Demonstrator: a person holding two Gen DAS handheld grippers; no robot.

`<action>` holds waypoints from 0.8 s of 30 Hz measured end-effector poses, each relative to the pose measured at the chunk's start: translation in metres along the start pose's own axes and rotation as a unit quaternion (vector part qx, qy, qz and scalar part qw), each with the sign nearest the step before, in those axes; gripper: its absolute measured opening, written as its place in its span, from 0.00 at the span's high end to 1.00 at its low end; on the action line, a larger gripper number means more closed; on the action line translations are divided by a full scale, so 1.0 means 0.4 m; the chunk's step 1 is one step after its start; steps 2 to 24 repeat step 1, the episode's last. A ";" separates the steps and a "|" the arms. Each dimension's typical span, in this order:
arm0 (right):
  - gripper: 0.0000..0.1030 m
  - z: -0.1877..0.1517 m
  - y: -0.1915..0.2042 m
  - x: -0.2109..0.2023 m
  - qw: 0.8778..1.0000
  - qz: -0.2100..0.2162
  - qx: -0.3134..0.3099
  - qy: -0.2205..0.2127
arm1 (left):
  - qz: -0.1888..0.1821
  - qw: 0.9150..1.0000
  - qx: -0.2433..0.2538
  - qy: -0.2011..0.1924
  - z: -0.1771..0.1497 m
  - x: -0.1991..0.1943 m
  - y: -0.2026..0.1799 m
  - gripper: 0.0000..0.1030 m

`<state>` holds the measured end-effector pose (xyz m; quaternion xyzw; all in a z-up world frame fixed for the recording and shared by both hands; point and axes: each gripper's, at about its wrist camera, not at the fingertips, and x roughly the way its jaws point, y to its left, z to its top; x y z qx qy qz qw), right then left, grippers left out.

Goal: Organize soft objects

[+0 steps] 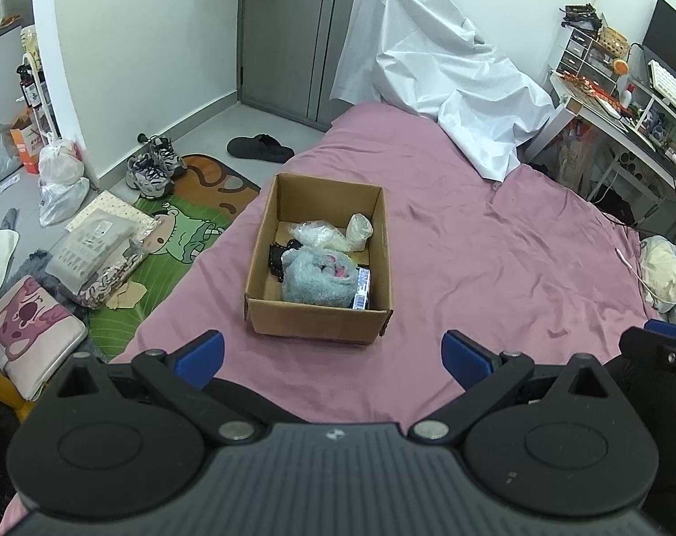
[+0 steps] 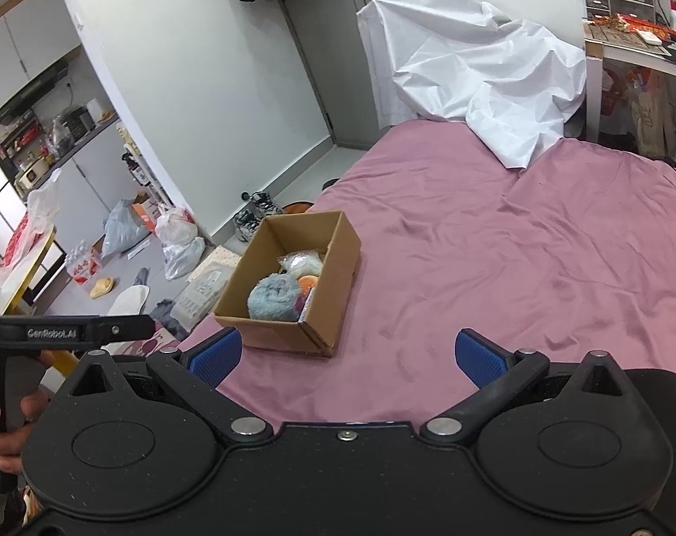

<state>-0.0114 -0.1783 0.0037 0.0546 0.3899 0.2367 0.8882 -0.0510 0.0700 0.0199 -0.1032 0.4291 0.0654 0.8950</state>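
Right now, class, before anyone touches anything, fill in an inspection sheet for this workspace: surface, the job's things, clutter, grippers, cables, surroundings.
Surface: pink bedsheet, wrinkled, mostly bare.
Job's things: open cardboard box on the sheet, holding a fluffy grey-blue soft item, clear plastic bags, something black and a small printed carton.
Clutter: white cloth draped at the far end of the bed; a pale bundle at the bed's right edge.
Grippers: left gripper and right gripper both open, empty, short of the box.
Cables: white cable lying near the bundle.
Surroundings: sneakers, black slipper, bags and cartoon mat on the floor; crowded desk on the right.
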 end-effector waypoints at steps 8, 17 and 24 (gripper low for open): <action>0.00 0.001 -0.001 0.005 1.000 -0.003 0.002 0.001 | -0.002 1.000 0.000 0.001 -0.002 0.006 0.003 0.00; 0.00 0.001 -0.001 0.005 1.000 -0.003 0.002 0.001 | -0.002 1.000 0.000 0.001 -0.002 0.006 0.003 0.00; 0.00 0.001 -0.001 0.005 1.000 -0.003 0.002 0.001 | -0.002 1.000 0.000 0.001 -0.002 0.006 0.003 0.00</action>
